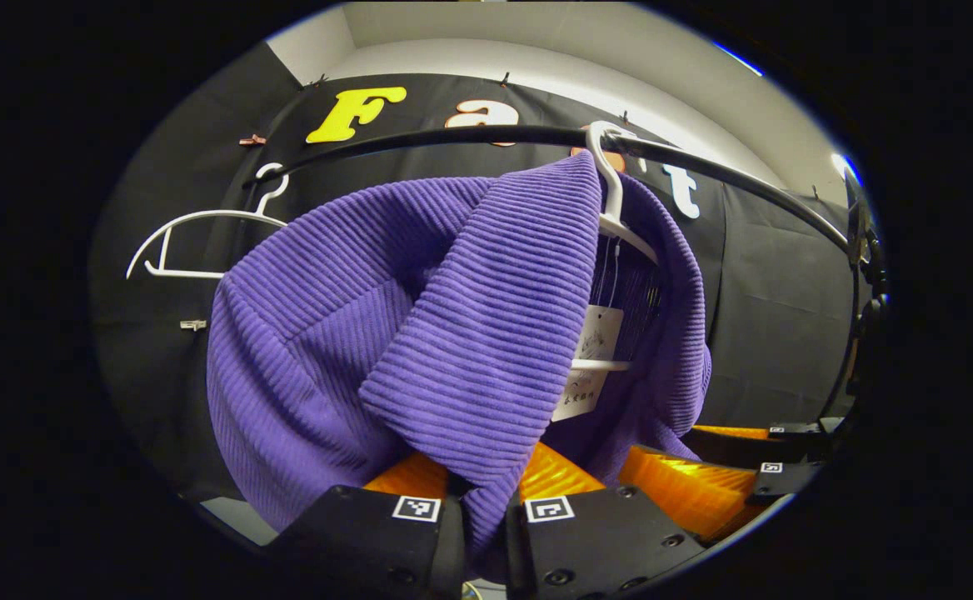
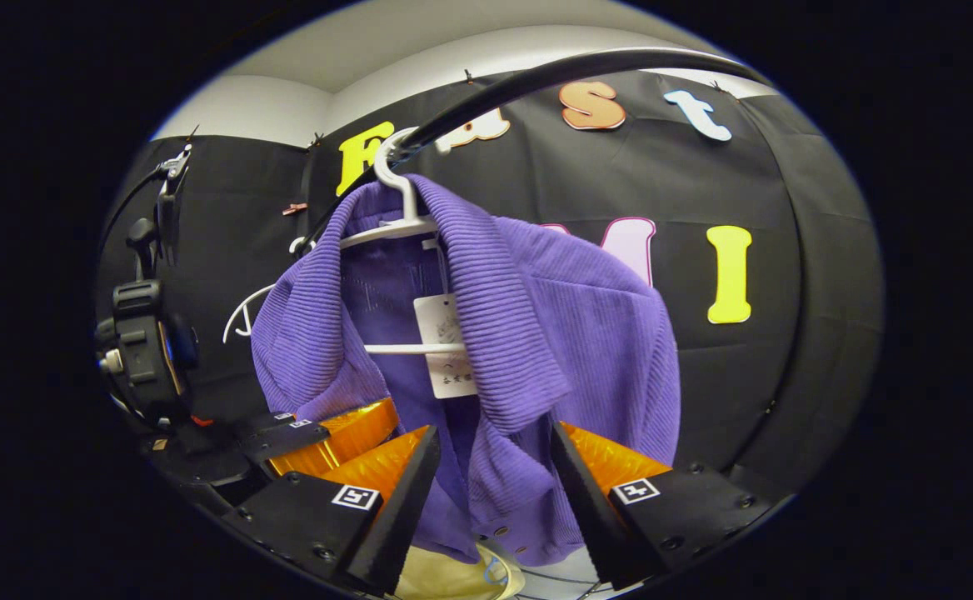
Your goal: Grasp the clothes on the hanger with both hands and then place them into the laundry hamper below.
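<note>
left hand-held gripper [image 1: 484,512] clamped narrow on ribbed purple garment [image 1: 453,333] fold | right hand-held gripper [image 2: 491,492] spread wide around hem | white plastic hanger [image 2: 403,221] at 12 o'clock on black rail [image 1: 470,137]

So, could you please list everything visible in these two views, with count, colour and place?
Garment: one, purple ribbed knit, draped on a hanger on the rail.
Hanger under the garment: one, white, hooked on the rail.
Spare hanger: one, white, bare, further along the rail.
Rail: one, black, curving across the booth.
Paper tag: one, white, inside the garment's open front.
Pale rounded object: one, cream, low beneath the garment; cannot tell what it is.
Left tongs: one pair, closed on a fold of the garment.
Right tongs: one pair, spread open either side of the garment's front edge.
</note>
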Demonstrator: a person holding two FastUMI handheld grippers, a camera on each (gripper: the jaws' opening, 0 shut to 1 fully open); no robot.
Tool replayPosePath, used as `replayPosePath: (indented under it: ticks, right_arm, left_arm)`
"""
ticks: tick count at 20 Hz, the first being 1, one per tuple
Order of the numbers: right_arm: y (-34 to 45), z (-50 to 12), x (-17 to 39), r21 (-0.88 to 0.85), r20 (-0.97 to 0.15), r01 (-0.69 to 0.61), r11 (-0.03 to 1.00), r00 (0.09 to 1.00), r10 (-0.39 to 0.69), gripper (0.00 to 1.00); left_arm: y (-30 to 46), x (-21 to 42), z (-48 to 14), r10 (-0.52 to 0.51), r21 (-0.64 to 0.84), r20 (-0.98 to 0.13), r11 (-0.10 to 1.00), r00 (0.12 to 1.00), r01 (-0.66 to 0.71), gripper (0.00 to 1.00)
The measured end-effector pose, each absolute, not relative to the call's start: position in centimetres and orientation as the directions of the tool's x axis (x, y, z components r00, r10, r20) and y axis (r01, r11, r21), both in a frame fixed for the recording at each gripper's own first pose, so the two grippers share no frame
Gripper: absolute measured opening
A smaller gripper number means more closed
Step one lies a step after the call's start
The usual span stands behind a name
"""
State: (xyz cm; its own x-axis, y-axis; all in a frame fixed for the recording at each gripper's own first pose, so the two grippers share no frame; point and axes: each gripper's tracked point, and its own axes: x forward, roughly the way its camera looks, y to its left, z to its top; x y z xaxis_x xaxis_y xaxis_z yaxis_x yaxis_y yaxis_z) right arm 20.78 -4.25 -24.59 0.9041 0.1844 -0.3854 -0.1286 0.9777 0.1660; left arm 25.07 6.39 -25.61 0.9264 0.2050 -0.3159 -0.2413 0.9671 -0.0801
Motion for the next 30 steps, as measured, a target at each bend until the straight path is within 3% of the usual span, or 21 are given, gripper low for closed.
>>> replayPosePath:
  ticks: [3,6,8,10,13,15,21,27,28,30]
  right_arm:
    - [-4.0,-25.0,21.9,0.164,-0.382,-0.097,0.982,0.911,0.154,0.85]
    - [-6.4,-24.9,23.3,0.053,-0.346,0.005,0.999,0.938,0.013,0.85]
    - [-6.5,-25.8,23.8,0.020,-0.363,0.023,1.000,0.932,-0.014,0.85]
    - [-5.1,-26.8,23.4,0.079,-0.405,-0.018,0.997,0.913,0.049,0.60]
    - [-6.0,-26.9,23.8,0.073,-0.403,0.002,0.997,0.915,0.027,0.20]
    - [-5.7,-26.3,23.6,0.069,-0.388,-0.027,0.997,0.920,0.052,0.11]
    - [-9.1,-22.1,22.2,-0.018,-0.297,-0.013,1.000,0.955,0.007,0.11]
    - [-15.0,-14.2,23.0,-0.106,-0.078,0.161,0.981,0.982,-0.170,0.11]
    - [-15.1,-13.2,23.2,-0.139,-0.036,0.174,0.975,0.983,-0.180,0.16]
    - [-15.8,-11.0,23.9,-0.200,0.044,0.205,0.958,0.979,-0.200,0.11]
  left_arm:
    - [6.9,24.5,-25.4,0.215,-0.077,-0.325,0.965,0.921,-0.252,0.20]
    - [7.3,24.2,-25.3,0.228,-0.088,-0.327,0.959,0.917,-0.270,0.20]
    - [7.0,24.1,-25.1,0.229,-0.086,-0.321,0.959,0.919,-0.269,0.20]
    - [6.7,24.1,-25.1,0.221,-0.078,-0.322,0.963,0.921,-0.259,0.20]
    - [6.9,24.1,-25.1,0.216,-0.087,-0.326,0.963,0.921,-0.256,0.20]
    - [6.8,24.0,-24.9,0.202,-0.092,-0.325,0.965,0.924,-0.244,0.15]
    - [7.6,22.8,-23.8,0.214,-0.054,-0.327,0.968,0.920,-0.244,0.07]
    - [12.7,19.4,-16.3,0.414,0.185,-0.168,0.905,0.894,-0.384,0.07]
    - [13.3,19.1,-15.4,0.431,0.231,-0.146,0.890,0.890,-0.393,0.07]
    - [14.6,18.9,-14.1,0.451,0.269,-0.114,0.872,0.885,-0.410,0.07]
